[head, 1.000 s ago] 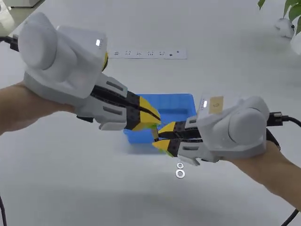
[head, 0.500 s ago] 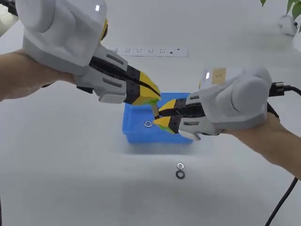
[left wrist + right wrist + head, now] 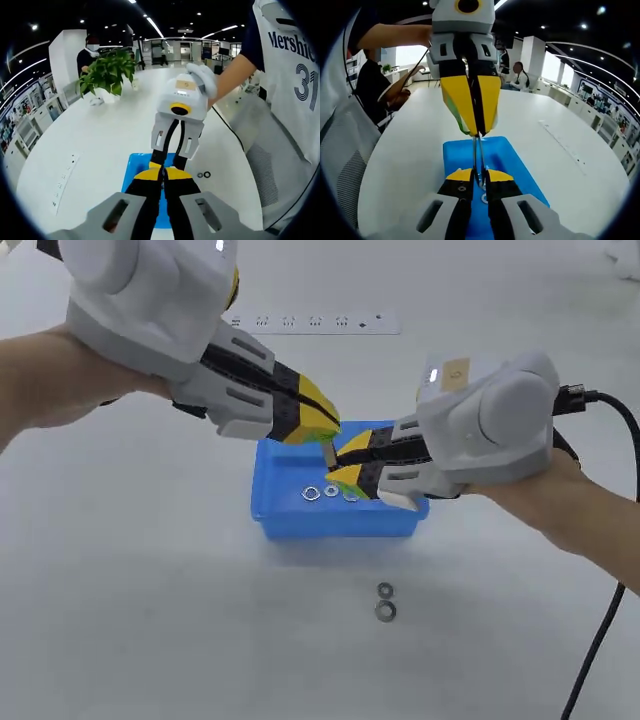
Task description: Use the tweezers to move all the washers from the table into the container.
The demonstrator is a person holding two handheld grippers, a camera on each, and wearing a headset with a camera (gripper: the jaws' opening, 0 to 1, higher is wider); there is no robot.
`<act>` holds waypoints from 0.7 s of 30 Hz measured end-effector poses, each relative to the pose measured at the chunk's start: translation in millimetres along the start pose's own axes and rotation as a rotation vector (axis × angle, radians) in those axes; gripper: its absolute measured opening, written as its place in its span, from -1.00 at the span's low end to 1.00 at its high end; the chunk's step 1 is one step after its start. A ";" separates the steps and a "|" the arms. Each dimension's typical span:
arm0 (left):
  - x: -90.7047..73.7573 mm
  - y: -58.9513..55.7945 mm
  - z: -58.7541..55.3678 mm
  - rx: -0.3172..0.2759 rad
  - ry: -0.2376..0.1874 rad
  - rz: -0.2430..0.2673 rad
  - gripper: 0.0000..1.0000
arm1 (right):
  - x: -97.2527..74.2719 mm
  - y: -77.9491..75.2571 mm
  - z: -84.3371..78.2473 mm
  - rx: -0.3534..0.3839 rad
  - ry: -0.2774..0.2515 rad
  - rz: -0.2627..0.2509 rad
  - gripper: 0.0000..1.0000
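Note:
In the head view a blue container [image 3: 300,517] sits mid-table with three washers [image 3: 331,491] in it. Two more washers [image 3: 385,600] lie on the table just in front of it. My left gripper [image 3: 322,427] comes in from the upper left and my right gripper [image 3: 345,468] from the right, tip to tip above the container. Thin metal tweezers [image 3: 477,152] run between them, and both grippers are shut on them. The right gripper view shows the tweezers' legs over the container [image 3: 502,155], with a washer [image 3: 484,198] below. The left gripper view shows the two table washers [image 3: 203,175].
A white power strip [image 3: 310,322] lies at the back of the table. The right gripper's black cable [image 3: 600,640] trails off to the lower right. A potted plant [image 3: 107,72] stands farther along the table. People sit at other desks in the background.
Both grippers, still joined on the tweezers, have moved from the container's front edge to above its middle. Three washers now show inside it; the two on the table have not moved.

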State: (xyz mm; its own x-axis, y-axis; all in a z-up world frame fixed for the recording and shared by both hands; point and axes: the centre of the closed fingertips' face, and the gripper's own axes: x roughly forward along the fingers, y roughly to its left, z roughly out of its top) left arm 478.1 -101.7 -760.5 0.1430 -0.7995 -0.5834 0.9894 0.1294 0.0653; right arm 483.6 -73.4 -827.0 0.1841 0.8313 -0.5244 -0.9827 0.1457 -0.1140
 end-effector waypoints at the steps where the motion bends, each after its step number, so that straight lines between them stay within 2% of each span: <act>1: 1.7 0.9 -2.8 -0.007 0.003 -0.004 -0.89 | 2.0 -0.7 -2.4 0.000 0.003 0.003 -0.80; 4: 7.7 5.1 -11.7 -0.031 0.005 -0.007 -0.89 | 8.1 -2.0 -11.1 0.004 0.014 0.021 -0.80; 8: 10.6 6.7 -15.2 -0.036 0.005 -0.013 -0.89 | 10.2 -2.4 -15.2 0.023 0.008 0.036 -0.79; 14: 12.9 8.1 -14.6 -0.029 0.004 -0.019 -0.89 | 9.3 -4.0 -17.1 0.064 0.002 0.035 -0.76; 21: 9.1 3.8 -7.4 -0.012 0.001 -0.023 -0.89 | 1.6 -0.9 -10.9 0.041 -0.007 0.040 -0.77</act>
State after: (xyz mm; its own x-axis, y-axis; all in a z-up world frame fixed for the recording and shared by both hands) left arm 483.0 -104.1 -771.6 0.1205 -0.8020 -0.5851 0.9921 0.1185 0.0420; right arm 484.9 -78.1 -836.9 0.1449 0.8407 -0.5217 -0.9892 0.1340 -0.0589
